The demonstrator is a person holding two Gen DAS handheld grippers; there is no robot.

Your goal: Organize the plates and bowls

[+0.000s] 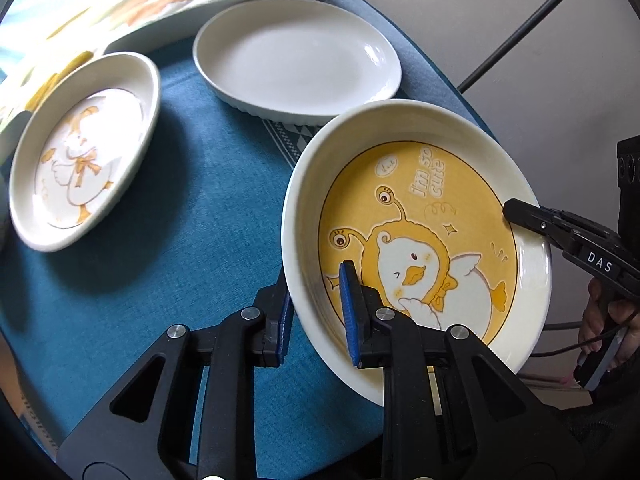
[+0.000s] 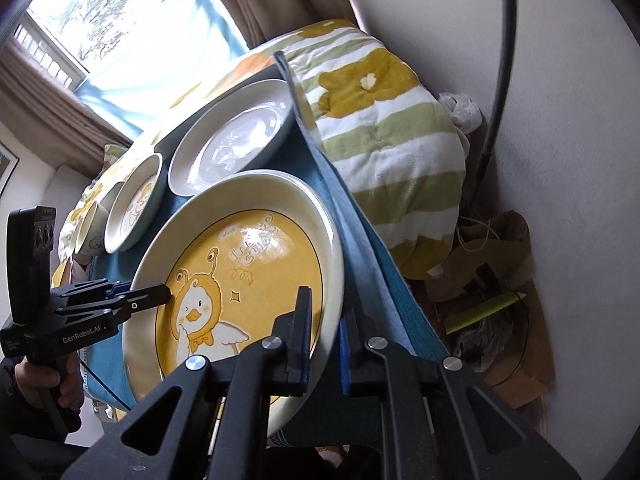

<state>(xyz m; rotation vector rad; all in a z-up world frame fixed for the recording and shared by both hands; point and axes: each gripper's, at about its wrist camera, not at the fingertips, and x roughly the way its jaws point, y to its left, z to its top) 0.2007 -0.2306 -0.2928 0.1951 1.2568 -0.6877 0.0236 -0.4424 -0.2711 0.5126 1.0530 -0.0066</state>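
A large cream plate with a yellow cartoon duck (image 1: 420,216) is held at two opposite sides of its rim above the blue tablecloth (image 1: 180,200). My left gripper (image 1: 316,316) is shut on its near-left rim, one blue pad inside the wall and one outside. My right gripper (image 2: 324,340) is shut on the opposite rim in the same way. Each gripper also shows in the other's view: the right gripper (image 1: 520,216) and the left gripper (image 2: 160,294). The plate (image 2: 248,264) looks slightly tilted; I cannot tell whether it touches the cloth.
A plain white oval plate (image 1: 296,60) lies behind, a smaller duck plate (image 1: 84,152) to the left, and a small bowl (image 2: 90,236) beyond it. Striped bedding (image 2: 380,140) borders the table's far side. A paper bag (image 2: 492,264) and clutter lie on the floor.
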